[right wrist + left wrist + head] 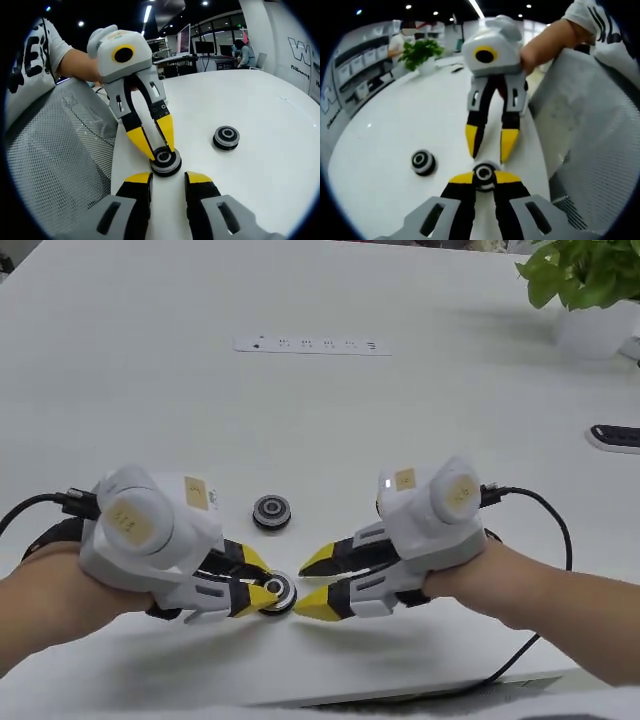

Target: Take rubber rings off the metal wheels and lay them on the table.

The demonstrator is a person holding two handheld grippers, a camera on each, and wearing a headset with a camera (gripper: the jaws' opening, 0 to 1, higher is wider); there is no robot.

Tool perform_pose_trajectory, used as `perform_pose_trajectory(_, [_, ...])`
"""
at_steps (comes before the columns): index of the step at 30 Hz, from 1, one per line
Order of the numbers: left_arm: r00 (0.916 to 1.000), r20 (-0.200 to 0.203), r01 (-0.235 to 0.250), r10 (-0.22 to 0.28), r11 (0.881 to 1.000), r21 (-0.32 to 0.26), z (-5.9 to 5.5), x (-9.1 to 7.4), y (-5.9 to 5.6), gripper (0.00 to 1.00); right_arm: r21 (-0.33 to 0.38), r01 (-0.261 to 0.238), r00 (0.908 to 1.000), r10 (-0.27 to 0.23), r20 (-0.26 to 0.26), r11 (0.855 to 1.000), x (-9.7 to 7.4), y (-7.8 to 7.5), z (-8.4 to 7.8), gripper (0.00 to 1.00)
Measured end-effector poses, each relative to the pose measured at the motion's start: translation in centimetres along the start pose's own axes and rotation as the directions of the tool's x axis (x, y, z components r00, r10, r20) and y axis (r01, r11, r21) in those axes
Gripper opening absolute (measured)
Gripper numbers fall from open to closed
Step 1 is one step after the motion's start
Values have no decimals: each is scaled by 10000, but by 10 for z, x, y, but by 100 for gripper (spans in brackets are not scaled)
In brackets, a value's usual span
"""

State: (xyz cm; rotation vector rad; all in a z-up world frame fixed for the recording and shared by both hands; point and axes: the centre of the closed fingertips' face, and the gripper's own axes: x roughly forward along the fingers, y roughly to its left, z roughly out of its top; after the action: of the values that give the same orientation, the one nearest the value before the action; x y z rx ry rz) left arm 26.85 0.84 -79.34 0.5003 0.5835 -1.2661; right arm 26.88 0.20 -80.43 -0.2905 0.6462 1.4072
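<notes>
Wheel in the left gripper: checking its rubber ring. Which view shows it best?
The right gripper view: the wheel shows most of its ring. The left gripper view hides its sides behind the left gripper's tips; the head view shows it small.

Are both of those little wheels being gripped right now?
No: the left gripper clamps one wheel, while the other wheel lies alone on the table.

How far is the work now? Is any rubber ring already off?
Done: nothing yet. In hand: the left gripper clamps one wheel, its black ring on; the open right gripper faces it. Left: that ring and the one on the second wheel, lying apart on the table.
</notes>
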Motion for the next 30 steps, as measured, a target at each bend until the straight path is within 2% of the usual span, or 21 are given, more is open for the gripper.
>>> perform_pose_trajectory(11, [10000, 22, 22, -22, 9999, 98, 1, 1, -3, 14, 9, -199, 9998, 199, -14, 9998, 6, 5, -3, 19])
perform_pose_trajectory(27, [10000, 61, -55, 55, 10000, 25, 1, 1, -3, 14, 53, -216, 9997, 215, 99, 9998, 4, 7, -2, 14])
perform_pose_trajectory(29, [10000, 71, -60, 60, 10000, 25, 1, 1, -3, 14, 48, -207, 9996, 206, 199, 9998, 4, 6, 0, 17])
perform_pose_trajectory(30, [10000, 74, -61, 61, 10000, 21, 1, 1, -3, 14, -1, -198, 9996, 198, 218, 9998, 5, 7, 1, 22])
